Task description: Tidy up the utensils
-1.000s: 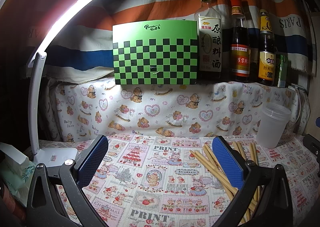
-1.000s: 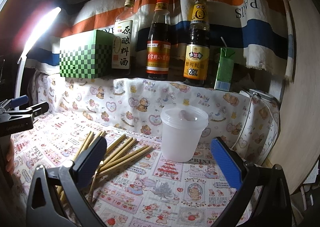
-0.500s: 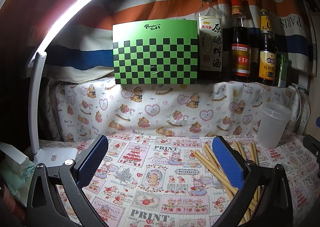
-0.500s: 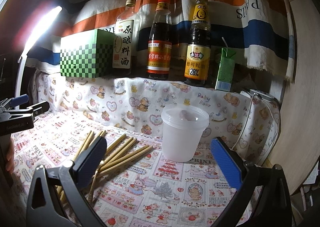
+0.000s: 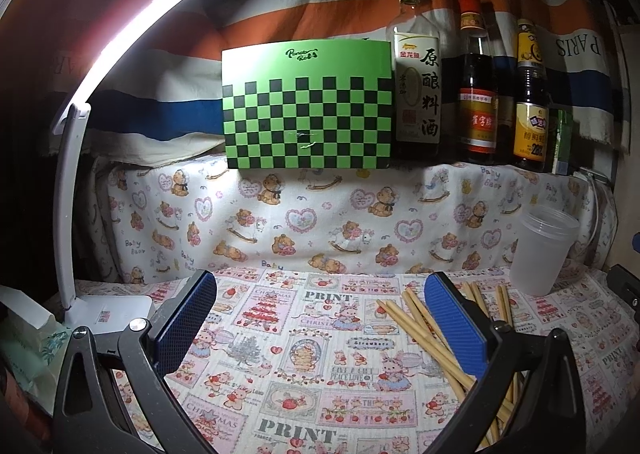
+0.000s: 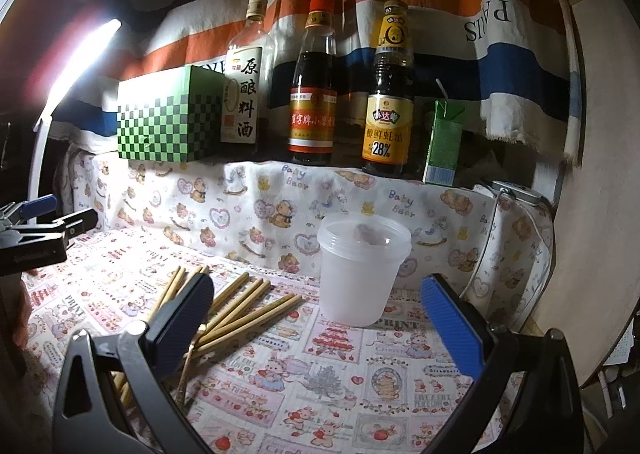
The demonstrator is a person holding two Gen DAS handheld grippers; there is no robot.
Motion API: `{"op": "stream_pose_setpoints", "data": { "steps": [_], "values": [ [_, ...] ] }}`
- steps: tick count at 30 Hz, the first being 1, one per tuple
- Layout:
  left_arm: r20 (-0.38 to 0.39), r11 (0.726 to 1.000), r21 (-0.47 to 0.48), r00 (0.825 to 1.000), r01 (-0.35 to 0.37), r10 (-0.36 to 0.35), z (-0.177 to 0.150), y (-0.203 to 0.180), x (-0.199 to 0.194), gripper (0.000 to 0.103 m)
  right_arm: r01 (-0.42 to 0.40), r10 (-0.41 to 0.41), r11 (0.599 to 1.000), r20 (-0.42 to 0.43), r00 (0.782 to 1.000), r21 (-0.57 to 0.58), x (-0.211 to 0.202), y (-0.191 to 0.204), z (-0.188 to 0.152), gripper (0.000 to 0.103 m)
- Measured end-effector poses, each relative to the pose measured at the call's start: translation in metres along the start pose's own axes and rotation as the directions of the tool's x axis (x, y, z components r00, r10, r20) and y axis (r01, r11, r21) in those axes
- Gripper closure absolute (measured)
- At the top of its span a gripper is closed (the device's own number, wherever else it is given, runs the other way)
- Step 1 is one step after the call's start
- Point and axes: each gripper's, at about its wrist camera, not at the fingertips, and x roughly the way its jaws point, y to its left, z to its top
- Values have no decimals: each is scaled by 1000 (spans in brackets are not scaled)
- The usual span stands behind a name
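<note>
Showing lamp base (image 5: 108, 308) only left view; both grippers (image 5: 320, 328) (image 6: 316, 328) wide, empty.

Left of the plastic cup (image 6: 362, 270) lay scattered chopsticks (image 6: 248, 308); patterned cloth (image 6: 320, 382) before the cup was bare.

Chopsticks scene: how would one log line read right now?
left hand-held gripper open | right hand-held gripper open | loose wooden chopsticks on cloth | translucent plastic cup upright, empty

Glaring desk lamp (image 5: 120, 33) upper left, dim edges, fisheye bending
</note>
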Motion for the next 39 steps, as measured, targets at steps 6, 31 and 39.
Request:
{"op": "stream_pose_setpoints", "data": {
  "steps": [6,31,39],
  "values": [
    [-32,1000,-16,999,-18,18,1,3,6,0,-27,26,998,14,1000,51,0,-9,0,0],
    [63,998,-56,998,-25,28,2,2,-14,0,-56,63,994,-79,995,94,-11,10,-1,30],
    [101,998,-54,995,-21,27,3,5,-21,0,-61,146,960,-305,941,272,23,8,1,81]
  ]
}}
